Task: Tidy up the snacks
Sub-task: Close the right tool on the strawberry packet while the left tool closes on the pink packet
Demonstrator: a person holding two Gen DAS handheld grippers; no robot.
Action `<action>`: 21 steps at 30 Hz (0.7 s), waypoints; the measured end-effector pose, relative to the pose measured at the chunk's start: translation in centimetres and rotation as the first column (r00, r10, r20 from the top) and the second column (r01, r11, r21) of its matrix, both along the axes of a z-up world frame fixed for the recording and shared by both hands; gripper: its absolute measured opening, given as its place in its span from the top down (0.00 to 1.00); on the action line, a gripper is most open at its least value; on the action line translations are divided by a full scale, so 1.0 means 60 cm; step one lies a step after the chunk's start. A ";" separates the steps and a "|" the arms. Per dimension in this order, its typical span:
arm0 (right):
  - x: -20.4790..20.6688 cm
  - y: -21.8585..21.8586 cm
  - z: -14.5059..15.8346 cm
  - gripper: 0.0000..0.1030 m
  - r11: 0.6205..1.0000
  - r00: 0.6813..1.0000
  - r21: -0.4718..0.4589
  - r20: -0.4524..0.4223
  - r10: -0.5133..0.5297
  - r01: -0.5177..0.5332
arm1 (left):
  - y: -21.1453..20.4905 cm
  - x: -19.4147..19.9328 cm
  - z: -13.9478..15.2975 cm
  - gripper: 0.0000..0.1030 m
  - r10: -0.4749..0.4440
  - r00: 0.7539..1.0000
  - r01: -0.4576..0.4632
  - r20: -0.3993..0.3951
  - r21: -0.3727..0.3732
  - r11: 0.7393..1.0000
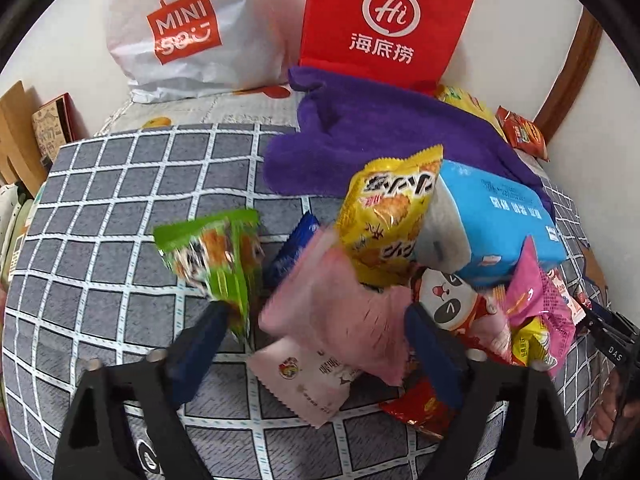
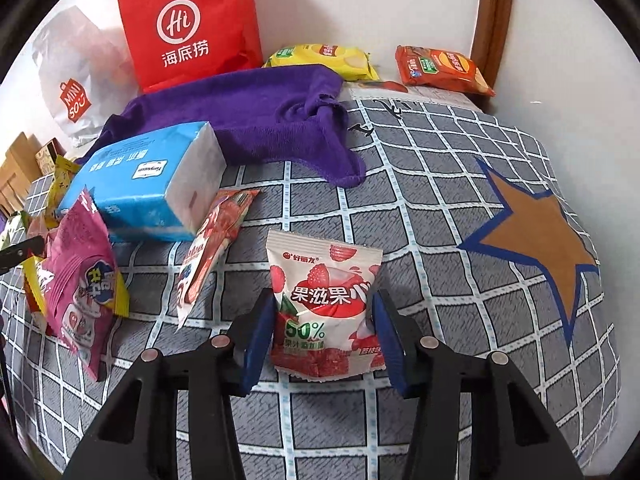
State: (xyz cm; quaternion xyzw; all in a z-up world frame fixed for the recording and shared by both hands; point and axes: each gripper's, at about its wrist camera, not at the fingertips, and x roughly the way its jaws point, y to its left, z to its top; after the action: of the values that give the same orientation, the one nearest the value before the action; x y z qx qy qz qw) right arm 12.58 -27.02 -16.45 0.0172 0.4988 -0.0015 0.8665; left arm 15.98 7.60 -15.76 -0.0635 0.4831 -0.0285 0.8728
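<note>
The right gripper (image 2: 322, 332) has its two blue pads squeezed onto the sides of a white and red strawberry snack bag (image 2: 322, 304), so it has hold of that bag, which sits just above the grey checked blanket (image 2: 420, 184). The left gripper (image 1: 316, 332) is about half open. A pale pink packet (image 1: 336, 312) lies between its fingers (image 1: 202, 344), but the pads do not press on it. The left pad touches the bottom edge of a green snack bag (image 1: 218, 256); I cannot tell if it is held. Just behind the pink packet is a pile of snacks: a yellow bag (image 1: 390, 216), a panda packet (image 1: 452, 296), a dark pink bag (image 1: 538, 300) and a red packet (image 1: 424, 408). A blue tissue pack (image 1: 496, 220) leans on the pile. Behind that lies a purple towel (image 1: 380, 136). At the back, by the wall, stand a red paper bag (image 1: 384, 20) and a white shopping bag (image 1: 188, 28). In the right view, a yellow chip bag (image 2: 324, 60) and an orange chip bag (image 2: 444, 68) lie far back, well apart from the pile. A brown star (image 2: 536, 236) is printed on the blanket.
</note>
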 end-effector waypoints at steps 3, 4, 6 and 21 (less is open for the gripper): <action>-0.003 0.004 0.008 0.56 1.000 1.000 0.009 0.007 0.002 -0.002 | 0.001 -0.004 0.000 0.59 -0.009 1.000 0.008 -0.013 -0.033 0.999; -0.004 0.006 0.011 0.57 1.000 1.000 0.010 0.010 0.005 -0.005 | 0.003 -0.006 0.002 0.64 -0.011 1.000 0.011 -0.010 -0.050 0.999; -0.005 0.011 0.019 0.59 1.000 1.000 0.010 0.020 0.012 -0.012 | 0.006 -0.012 0.009 0.73 -0.016 1.000 0.016 -0.002 -0.067 0.998; -0.022 0.028 0.046 0.64 0.997 0.998 0.050 0.044 0.048 -0.051 | 0.018 -0.077 0.071 0.74 -0.025 0.997 0.030 0.069 -0.072 0.997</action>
State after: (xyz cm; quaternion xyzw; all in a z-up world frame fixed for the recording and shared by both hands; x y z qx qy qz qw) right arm 11.29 -25.32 -13.66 0.0270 0.4804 0.0331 0.8760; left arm 11.38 8.66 -11.52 -0.0877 0.4525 -0.0601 0.8854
